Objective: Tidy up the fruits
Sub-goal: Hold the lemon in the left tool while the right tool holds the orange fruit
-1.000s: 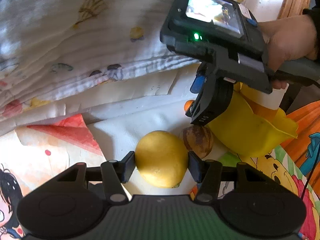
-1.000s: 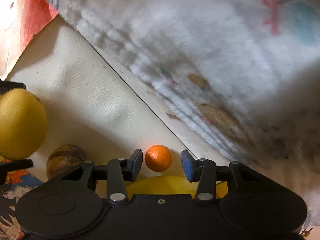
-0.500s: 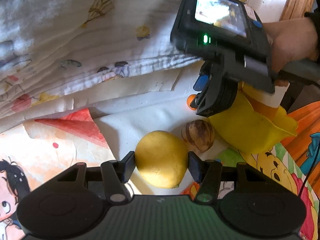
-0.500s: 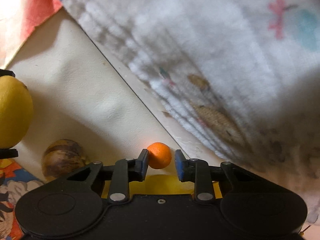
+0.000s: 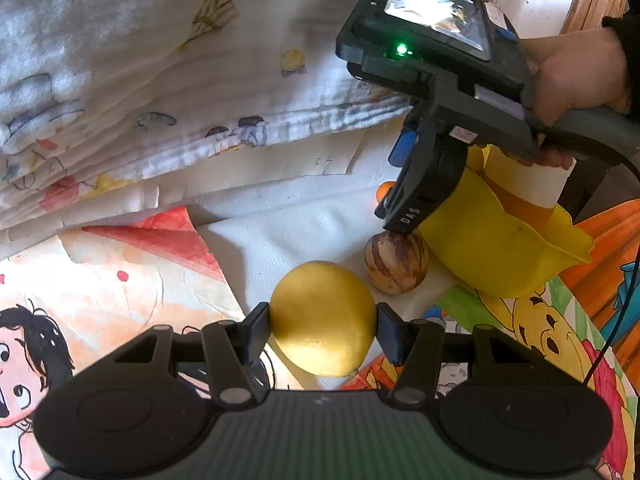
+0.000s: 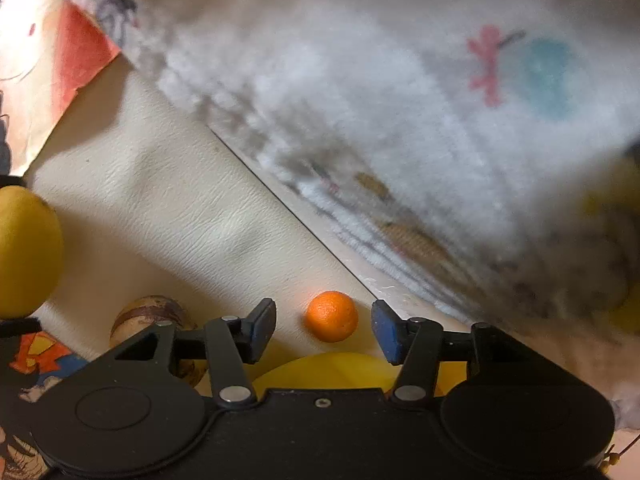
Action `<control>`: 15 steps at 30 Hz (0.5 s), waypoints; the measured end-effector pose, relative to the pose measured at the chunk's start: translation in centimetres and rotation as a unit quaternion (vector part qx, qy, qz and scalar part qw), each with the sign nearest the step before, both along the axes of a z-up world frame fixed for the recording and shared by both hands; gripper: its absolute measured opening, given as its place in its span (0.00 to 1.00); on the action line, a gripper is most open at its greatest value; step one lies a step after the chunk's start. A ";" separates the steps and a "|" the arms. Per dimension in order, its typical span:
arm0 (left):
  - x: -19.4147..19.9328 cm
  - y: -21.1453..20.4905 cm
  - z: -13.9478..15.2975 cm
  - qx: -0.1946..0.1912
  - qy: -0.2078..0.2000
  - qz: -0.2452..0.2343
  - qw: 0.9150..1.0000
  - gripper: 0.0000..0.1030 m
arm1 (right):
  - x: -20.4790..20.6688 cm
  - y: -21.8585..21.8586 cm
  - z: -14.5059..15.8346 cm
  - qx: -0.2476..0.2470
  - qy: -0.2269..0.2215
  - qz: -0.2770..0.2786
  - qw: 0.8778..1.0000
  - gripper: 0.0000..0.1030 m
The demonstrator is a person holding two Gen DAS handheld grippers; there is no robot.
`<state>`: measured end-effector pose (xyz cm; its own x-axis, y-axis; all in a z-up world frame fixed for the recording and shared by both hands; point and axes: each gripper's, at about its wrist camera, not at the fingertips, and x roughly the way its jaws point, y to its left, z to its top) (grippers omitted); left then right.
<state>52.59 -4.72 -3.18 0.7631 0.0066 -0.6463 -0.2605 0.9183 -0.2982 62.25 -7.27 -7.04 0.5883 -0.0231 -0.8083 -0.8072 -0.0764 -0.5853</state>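
My left gripper is shut on a large yellow fruit, held just over the cream surface; the same yellow fruit shows at the left edge of the right wrist view. My right gripper has its jaws opening, and a small orange lies between them with gaps on both sides, no pad touching it. A brown striped fruit rests beside a yellow bowl, under the right gripper's body. The striped fruit sits left of the right fingers.
A folded white printed blanket lies along the far side, close behind the small orange. A cartoon-printed mat covers the near surface. A person's hand holds the right gripper's handle. The yellow bowl's rim lies just under the right fingers.
The right gripper closed in around the small orange, then spread wide again, leaving it on the surface. The left gripper kept its hold on the yellow fruit, barely moving.
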 end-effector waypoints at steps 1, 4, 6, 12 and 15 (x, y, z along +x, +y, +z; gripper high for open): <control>0.0 0.0 0.0 0.000 -0.001 0.001 1.000 0.58 | -0.1 0.0 -0.1 -0.001 -0.001 0.001 1.000 0.53; -0.1 -0.1 -0.1 -0.002 -0.004 0.005 1.000 0.58 | 0.5 -0.8 0.3 0.006 0.002 0.007 1.000 0.53; -0.1 -0.1 -0.2 -0.003 -0.005 0.006 1.000 0.58 | 1.0 -1.4 0.3 0.010 0.024 0.000 1.000 0.53; -0.4 0.1 -0.3 -0.009 -0.008 0.008 1.000 0.58 | 2.1 -2.4 0.0 0.013 0.062 -0.006 0.998 0.56; -0.4 0.3 -0.2 -0.013 -0.008 0.009 1.000 0.58 | 2.3 -2.1 1.5 0.030 0.115 -0.022 0.993 0.52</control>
